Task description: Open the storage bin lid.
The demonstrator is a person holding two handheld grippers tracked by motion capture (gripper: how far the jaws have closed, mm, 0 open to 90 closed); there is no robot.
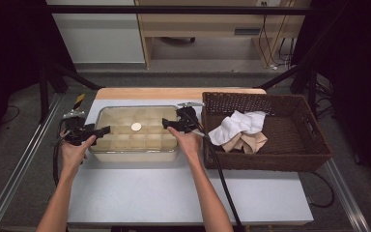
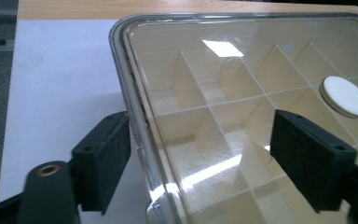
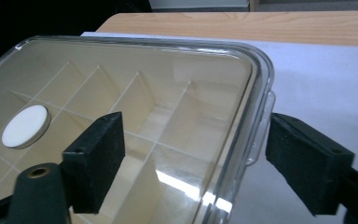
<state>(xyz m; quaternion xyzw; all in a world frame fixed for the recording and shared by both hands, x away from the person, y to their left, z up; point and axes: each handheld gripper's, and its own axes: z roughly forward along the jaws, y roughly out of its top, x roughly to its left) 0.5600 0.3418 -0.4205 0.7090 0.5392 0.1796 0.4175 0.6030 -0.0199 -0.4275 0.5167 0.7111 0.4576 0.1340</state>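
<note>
A cream compartment box with a clear lid (image 1: 134,133) sits on the white table mat. A white round knob (image 1: 136,126) marks the lid's middle. My left gripper (image 1: 98,131) is open at the box's left end, its jaws straddling the lid's edge (image 2: 140,126), one jaw outside and one over the lid. My right gripper (image 1: 170,123) is open at the right end, straddling the lid's rim (image 3: 256,121) the same way. The knob (image 2: 346,96) shows past the left gripper's jaws, and the knob (image 3: 25,125) lies left of the right gripper's jaws. Dividers show through the lid.
A dark wicker basket (image 1: 280,157) stands right of the box, holding white cloth (image 1: 236,125) and beige cloth (image 1: 251,142). The mat (image 1: 174,193) spreads in front of the box. A wooden table edge (image 1: 174,93) runs behind. Cables trail from both grippers.
</note>
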